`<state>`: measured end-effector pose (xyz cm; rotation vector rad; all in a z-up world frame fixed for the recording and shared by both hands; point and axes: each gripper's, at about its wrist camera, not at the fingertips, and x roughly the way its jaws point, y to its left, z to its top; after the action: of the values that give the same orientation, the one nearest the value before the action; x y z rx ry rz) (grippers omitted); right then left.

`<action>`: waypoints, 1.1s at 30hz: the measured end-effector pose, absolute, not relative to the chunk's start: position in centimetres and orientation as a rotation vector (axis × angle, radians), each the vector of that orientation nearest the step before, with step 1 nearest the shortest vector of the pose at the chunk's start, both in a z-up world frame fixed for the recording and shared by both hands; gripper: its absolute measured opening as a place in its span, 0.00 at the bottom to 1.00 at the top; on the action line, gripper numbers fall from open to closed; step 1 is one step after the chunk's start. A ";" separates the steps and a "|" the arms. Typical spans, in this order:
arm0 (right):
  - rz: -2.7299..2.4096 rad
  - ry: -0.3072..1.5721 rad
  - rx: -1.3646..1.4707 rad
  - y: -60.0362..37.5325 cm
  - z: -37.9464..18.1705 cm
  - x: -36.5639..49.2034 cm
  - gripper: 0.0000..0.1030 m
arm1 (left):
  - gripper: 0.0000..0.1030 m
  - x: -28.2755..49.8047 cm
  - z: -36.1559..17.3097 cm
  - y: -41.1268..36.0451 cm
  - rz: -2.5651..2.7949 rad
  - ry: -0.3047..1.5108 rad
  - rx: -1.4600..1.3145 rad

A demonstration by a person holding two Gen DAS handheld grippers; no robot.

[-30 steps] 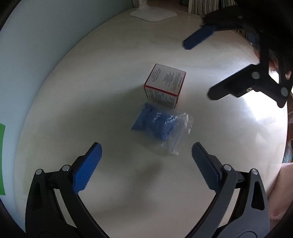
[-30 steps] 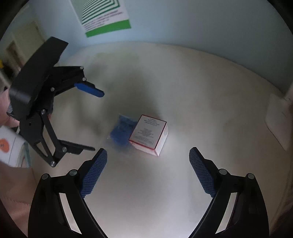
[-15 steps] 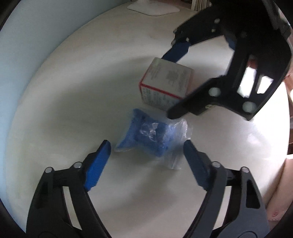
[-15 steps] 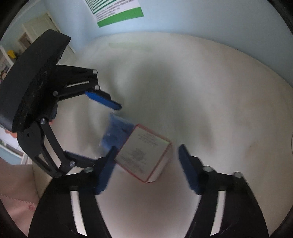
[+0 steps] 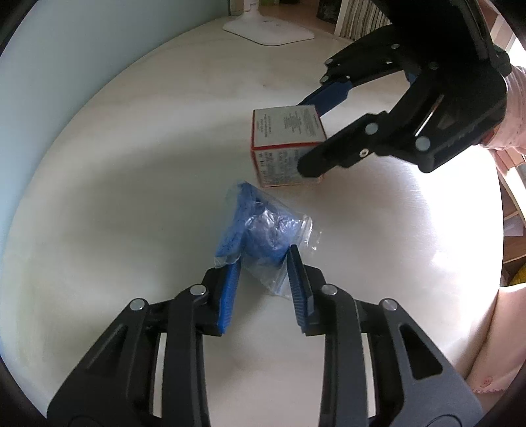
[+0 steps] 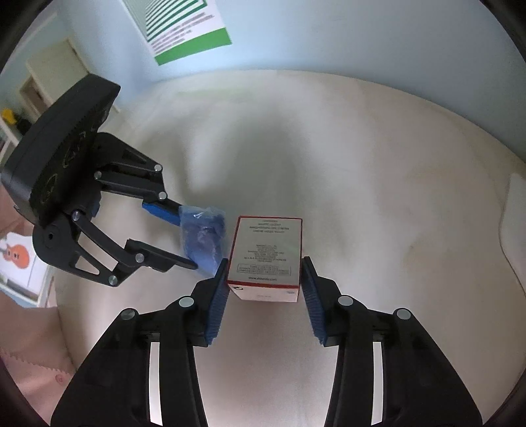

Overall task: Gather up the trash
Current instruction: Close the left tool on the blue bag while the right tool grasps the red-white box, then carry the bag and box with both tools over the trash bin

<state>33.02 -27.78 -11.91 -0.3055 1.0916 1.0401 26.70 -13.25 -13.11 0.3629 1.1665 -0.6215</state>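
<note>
- Since a second ago both grippers went from hovering wide open over the table (image 5: 131, 197) to closing right in on the trash.
- Nearest in the left view: the left hand-held gripper (image 5: 264, 262) is pinched narrow on the near end of the plastic bag (image 5: 263, 230) with crumpled blue stuff inside. It lies mid-table, just beside the box.
- The bag looks light, soft and slippery, so I'd grab the bunched blue middle, not the loose clear edge.
- The right hand-held gripper (image 6: 263, 272) has its pads against both sides of the small white carton (image 6: 266, 259) with red edging. Looks stiff and light, probably crushable; flat sides are the spot.
- Carton print is mostly too small to read, maybe a web address at the bottom.
- Far back: white lamp base (image 5: 266, 28) and a green striped poster (image 6: 184, 26).
</note>
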 end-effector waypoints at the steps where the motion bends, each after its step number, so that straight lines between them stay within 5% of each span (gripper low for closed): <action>1: 1.036 1.090 -0.304 -28.0 -12.0 33.3 0.42 | 0.25 26.4 -13.0 -13.1 -0.620 1.162 0.371; 23: 0.821 1.031 -0.241 -30.7 -8.9 25.9 0.42 | 0.25 21.8 -9.3 -11.2 -0.611 1.052 0.521; 33: 0.603 1.001 -0.113 -34.7 -8.4 18.3 0.42 | 0.25 16.2 -6.9 -16.8 -0.761 0.953 0.616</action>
<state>18.26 -34.68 -8.37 -0.1132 1.0013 0.6028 16.21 -16.83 -6.86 0.6159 0.9526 -0.7614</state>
